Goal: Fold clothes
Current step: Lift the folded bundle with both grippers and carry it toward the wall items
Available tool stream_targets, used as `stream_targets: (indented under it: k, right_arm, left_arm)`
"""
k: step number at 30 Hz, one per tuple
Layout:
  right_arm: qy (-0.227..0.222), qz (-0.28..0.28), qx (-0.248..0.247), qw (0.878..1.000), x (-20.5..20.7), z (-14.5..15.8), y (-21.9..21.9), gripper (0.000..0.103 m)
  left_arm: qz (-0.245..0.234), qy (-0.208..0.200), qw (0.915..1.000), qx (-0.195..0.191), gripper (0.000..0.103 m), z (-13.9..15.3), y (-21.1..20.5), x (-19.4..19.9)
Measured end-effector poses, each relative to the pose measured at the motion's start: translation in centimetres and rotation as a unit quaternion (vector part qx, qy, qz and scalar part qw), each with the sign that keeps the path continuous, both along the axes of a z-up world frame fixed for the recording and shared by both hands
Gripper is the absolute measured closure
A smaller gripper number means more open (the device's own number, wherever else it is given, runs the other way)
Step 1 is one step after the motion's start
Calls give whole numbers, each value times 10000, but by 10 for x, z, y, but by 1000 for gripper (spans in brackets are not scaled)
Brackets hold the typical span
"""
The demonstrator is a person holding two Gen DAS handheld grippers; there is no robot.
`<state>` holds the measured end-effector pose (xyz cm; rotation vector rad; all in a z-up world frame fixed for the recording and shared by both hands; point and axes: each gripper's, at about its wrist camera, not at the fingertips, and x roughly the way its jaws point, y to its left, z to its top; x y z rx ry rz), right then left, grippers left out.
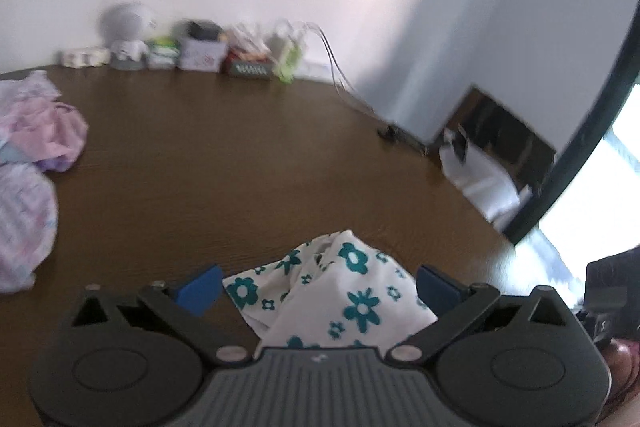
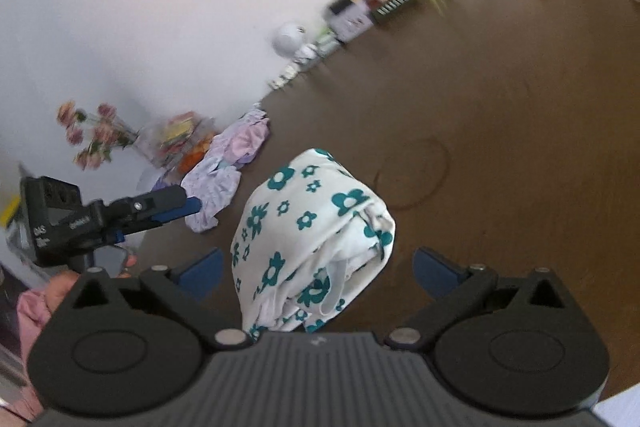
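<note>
White cotton cloth with teal flower prints (image 2: pixel 316 239) lies on the brown wooden table (image 2: pixel 500 147) as a thick, folded bundle, its layered edges showing at one end. It sits between the spread blue fingers of the right gripper (image 2: pixel 318 271), whose jaws are wide apart and hold nothing. The left gripper (image 1: pixel 320 287) is also wide open around the cloth, gripping nothing. Crumpled pink and lilac clothes (image 2: pixel 232 163) lie near the wall.
</note>
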<state>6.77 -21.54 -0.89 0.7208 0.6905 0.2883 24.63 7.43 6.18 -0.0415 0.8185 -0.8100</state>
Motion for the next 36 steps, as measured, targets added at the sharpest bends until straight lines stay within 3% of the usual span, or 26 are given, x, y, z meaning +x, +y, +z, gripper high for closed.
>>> stream_targets:
  k: [3,9,18,24,26,29,30,36]
  right_arm:
    - [398,-221,388,9982,11,-12,5,0]
    - [781,-521,799,9924,22,-29,21,1]
    - [636,-740,719,9926,43,-29,47,1]
    - [495,-781,688,9933,49,-30,54,1]
    - [477,-819,675,9932,50,-31,53,8]
    - [493,-944,663,9921,46,-34,48,34]
    - [486,-970,673,9918,44,-36,45,38]
    - [380,-769,685,9940,48,-40,42,40]
  left_arm:
    - [-437,98,9977,505,0,-9,-18,25]
    - [-1351,470,9842,1041,3,-40,-42,64]
    - [-2105,1046,9693,727,2,-69,-43,96]
    - [-2381,1074,9630,656,1,-69,-40,100]
    - [-2339,1131,9632,692,2,-69,-44,101]
    - [-2315,1200,9630,678,5,-69,-46,96]
    - [-2289,1251,9634,627,6,-70,-45,96]
    - [-1894,1754,9658,232,30,-75,-33,92]
